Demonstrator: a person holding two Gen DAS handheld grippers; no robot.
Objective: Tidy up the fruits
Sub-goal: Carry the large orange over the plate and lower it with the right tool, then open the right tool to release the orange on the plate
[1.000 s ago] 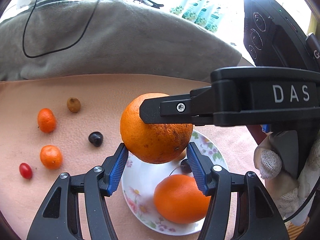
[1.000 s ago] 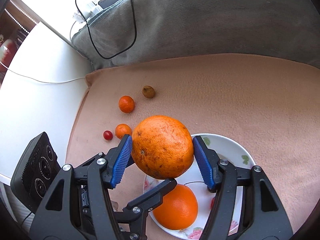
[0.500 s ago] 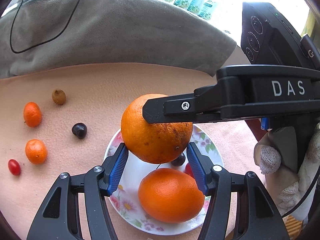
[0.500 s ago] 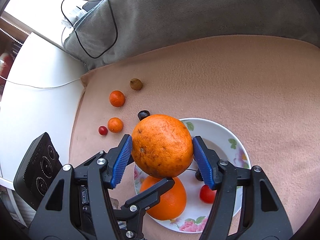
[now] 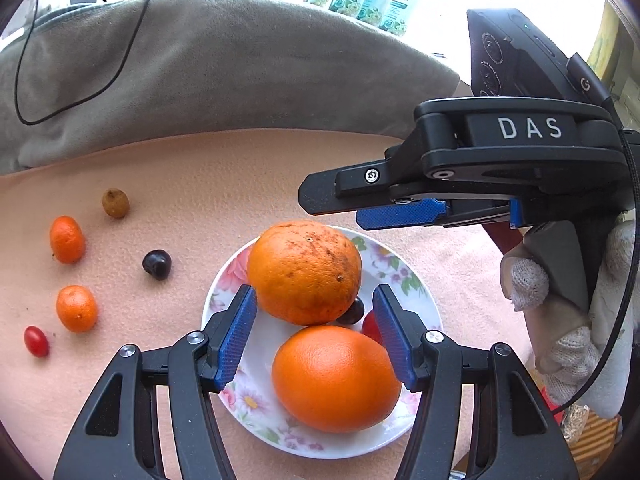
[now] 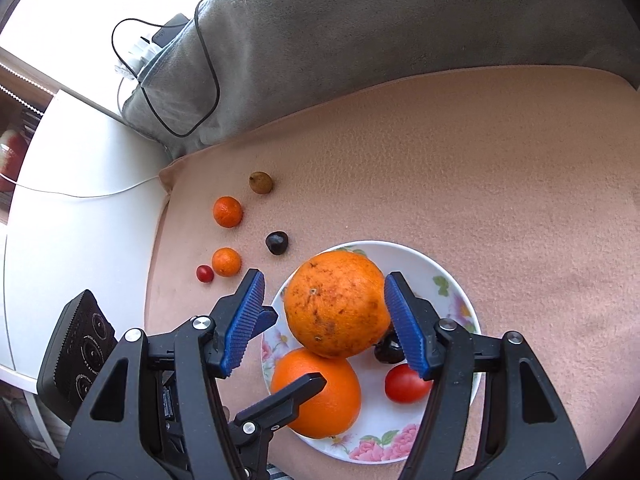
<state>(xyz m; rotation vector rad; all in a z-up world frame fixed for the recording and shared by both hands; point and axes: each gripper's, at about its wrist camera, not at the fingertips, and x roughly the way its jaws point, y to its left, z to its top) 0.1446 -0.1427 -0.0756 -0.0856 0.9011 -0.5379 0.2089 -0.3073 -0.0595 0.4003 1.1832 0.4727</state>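
Observation:
A speckled large orange [image 5: 305,271] [image 6: 336,308] rests on the floral white plate [image 5: 416,300] [image 6: 460,304], leaning on a smooth orange [image 5: 336,378] [image 6: 318,392]. A red tomato [image 6: 406,384] and a dark cherry [image 6: 386,354] also lie on the plate. My left gripper [image 5: 316,334] is open above the plate, its pads clear of the fruit. My right gripper [image 6: 324,320] is open around the speckled orange, not touching it; it also shows in the left wrist view [image 5: 400,208]. On the cloth lie two small tangerines [image 5: 67,239] [image 5: 77,307], a dark cherry [image 5: 157,264], a red cherry tomato [image 5: 36,341] and a brown longan [image 5: 115,203].
The peach cloth [image 6: 480,184] covers the table. A grey cushion [image 5: 208,64] [image 6: 360,24] with a black cable [image 6: 200,92] lies along the back. A white table edge [image 6: 80,200] is left of the cloth.
Both grippers opened and let go of the speckled orange, which now rests on the plate. The right gripper drew back to the right.

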